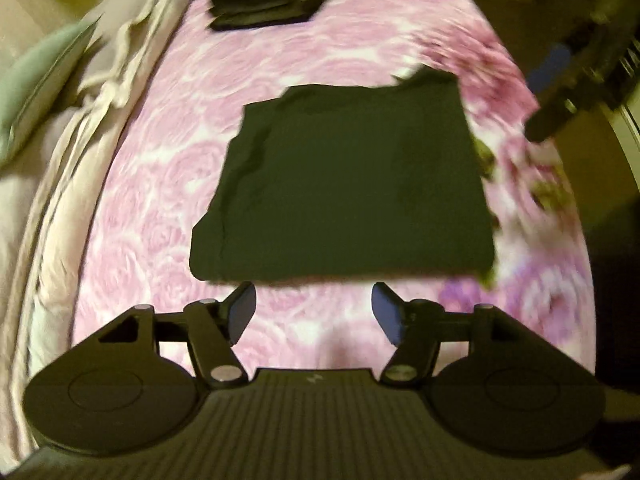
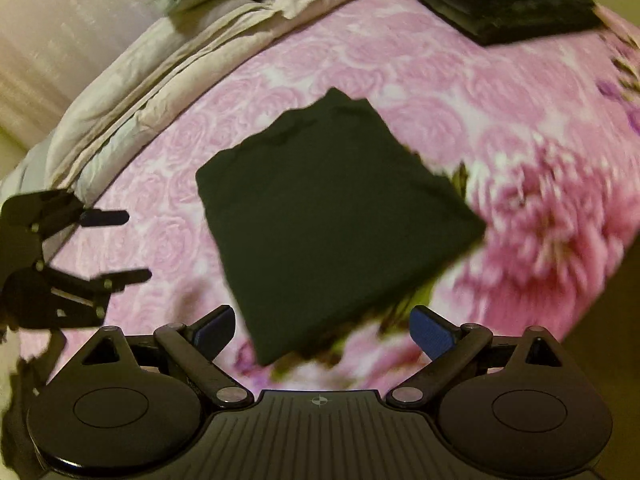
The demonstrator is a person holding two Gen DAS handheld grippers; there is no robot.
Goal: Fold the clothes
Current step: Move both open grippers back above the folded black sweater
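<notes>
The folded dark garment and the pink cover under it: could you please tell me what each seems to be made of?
Folded dark garment: soft matte fabric, probably a cotton-like knit; it shows no sheen and its layered edges lie limp. The blur hides the weave.

Pink cover: textile printed with roses, perhaps embossed or plush, since the petals look raised; the blur leaves that open.

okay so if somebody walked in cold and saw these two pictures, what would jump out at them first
First, the dark folded garment, lying flat mid-frame on the pink rose-patterned bedspread, touched by neither gripper. Next, the open left tongs and right tongs, both empty, on its near side. Farther back sits a stack of dark folded clothes, with rumpled pale bedding along the bedspread's left edge.
</notes>
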